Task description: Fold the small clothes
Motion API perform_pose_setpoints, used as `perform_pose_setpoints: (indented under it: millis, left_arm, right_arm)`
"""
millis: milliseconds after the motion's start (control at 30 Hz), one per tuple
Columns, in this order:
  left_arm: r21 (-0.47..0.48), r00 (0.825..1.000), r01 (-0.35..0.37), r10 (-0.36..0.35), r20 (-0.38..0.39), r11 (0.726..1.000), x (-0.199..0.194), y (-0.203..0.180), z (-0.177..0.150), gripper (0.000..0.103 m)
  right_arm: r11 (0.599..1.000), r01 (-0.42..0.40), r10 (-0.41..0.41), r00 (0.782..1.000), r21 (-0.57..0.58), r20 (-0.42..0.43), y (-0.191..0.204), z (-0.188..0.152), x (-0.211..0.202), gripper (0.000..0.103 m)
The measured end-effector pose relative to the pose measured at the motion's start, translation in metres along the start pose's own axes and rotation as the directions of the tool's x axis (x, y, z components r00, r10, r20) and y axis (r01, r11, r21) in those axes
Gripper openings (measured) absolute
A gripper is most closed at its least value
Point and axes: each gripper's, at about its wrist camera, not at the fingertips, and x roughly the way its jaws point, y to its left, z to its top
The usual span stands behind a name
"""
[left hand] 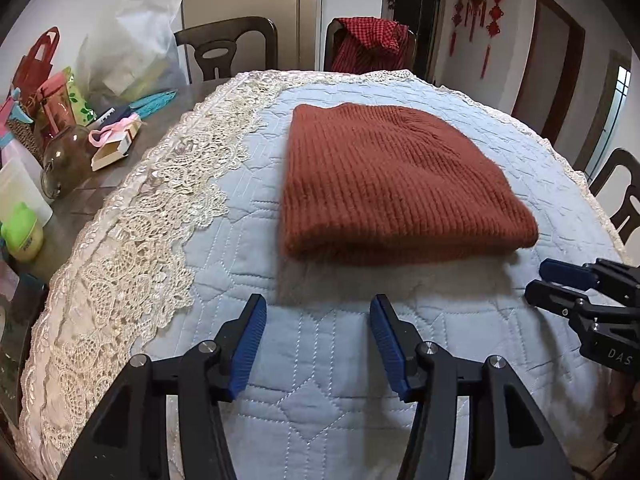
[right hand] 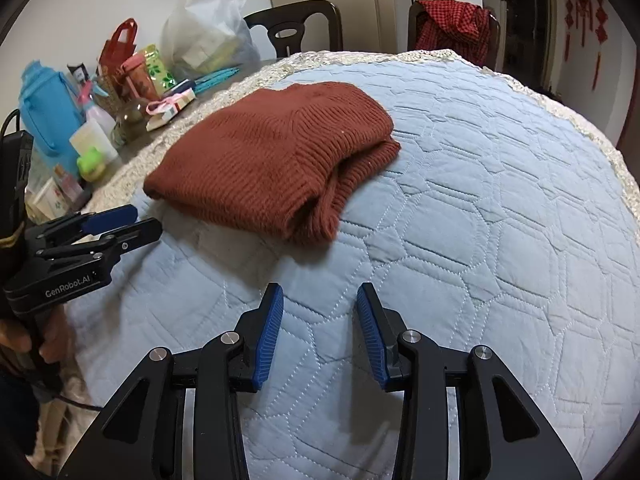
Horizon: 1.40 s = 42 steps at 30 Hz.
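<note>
A rust-brown knitted garment (left hand: 400, 184) lies folded into a thick rectangle on the light blue quilted cloth (left hand: 328, 360). It also shows in the right wrist view (right hand: 276, 160), with its layered open edge facing right. My left gripper (left hand: 318, 308) is open and empty, low over the cloth just in front of the garment. My right gripper (right hand: 320, 300) is open and empty, in front of the garment's right corner. The right gripper shows at the right edge of the left wrist view (left hand: 540, 280). The left gripper shows at the left of the right wrist view (right hand: 144, 220).
A cream lace border (left hand: 132, 240) edges the cloth on the left. Beyond it stand a glass jar (left hand: 64, 160), gift boxes, bottles, a blue jug (right hand: 48, 116) and a white bag (right hand: 208, 28). Dark chairs (left hand: 228, 48) stand behind; one holds red checked cloth (left hand: 372, 44).
</note>
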Motion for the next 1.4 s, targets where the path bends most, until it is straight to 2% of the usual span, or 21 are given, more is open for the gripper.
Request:
perform_pose_setpoints:
  millis: [67, 200, 1400]
  left_arm:
    - [0.005, 1.000, -0.016, 0.016, -0.001, 1.000, -0.0012, -0.0008, -0.0009, 0.064]
    - [-0.001, 1.000, -0.019, 0.019, 0.002, 1.000, -0.0012, -0.0001, -0.0029, 0.065]
    - [0.007, 0.999, -0.038, 0.038, 0.008, 0.999, 0.0010, -0.0010, -0.0038, 0.074]
  right_arm:
    - [0.999, 0.029, -0.029, 1.000, -0.028, -0.001, 0.0050, -0.0008, 0.0007, 0.040]
    - [0.997, 0.058, -0.058, 0.998, -0.052, 0.001, 0.0087, -0.0016, 0.0019, 0.040]
    - [0.999, 0.038, -0.038, 0.999, -0.036, 0.009, 0.0064, -0.0025, 0.0011, 0.041]
